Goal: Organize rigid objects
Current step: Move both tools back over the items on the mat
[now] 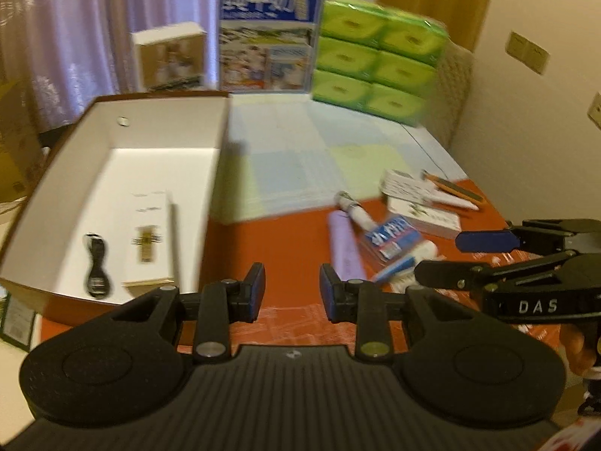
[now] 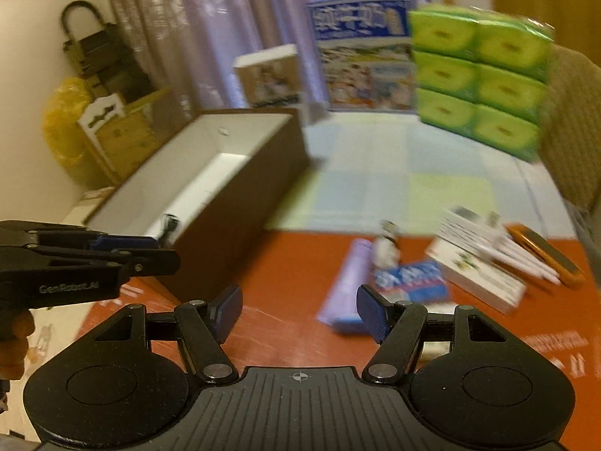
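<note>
An open brown box [image 1: 221, 139] with a white inside stands on the left of the orange table; it holds a black coiled cable [image 1: 95, 265] and a flat white-and-gold pack [image 1: 150, 238]. My left gripper [image 1: 292, 295] is open and empty, in front of the box's near right corner. A pile lies to the right: a lilac tube [image 1: 343, 244], a blue-and-white packet [image 1: 392, 240], a white box [image 1: 424, 216], white pens [image 2: 526, 261] and an orange case [image 2: 544, 255]. My right gripper [image 2: 300, 312] is open and empty, just short of the lilac tube [image 2: 347, 282]. It also shows in the left wrist view [image 1: 439, 259].
A blue milk carton box [image 1: 268, 35], a small picture box [image 1: 171, 58] and a stack of green tissue packs [image 1: 375, 60] stand at the back on a pale checked cloth [image 1: 300, 158]. Cardboard boxes and a yellow bag [image 2: 67, 124] sit left of the table.
</note>
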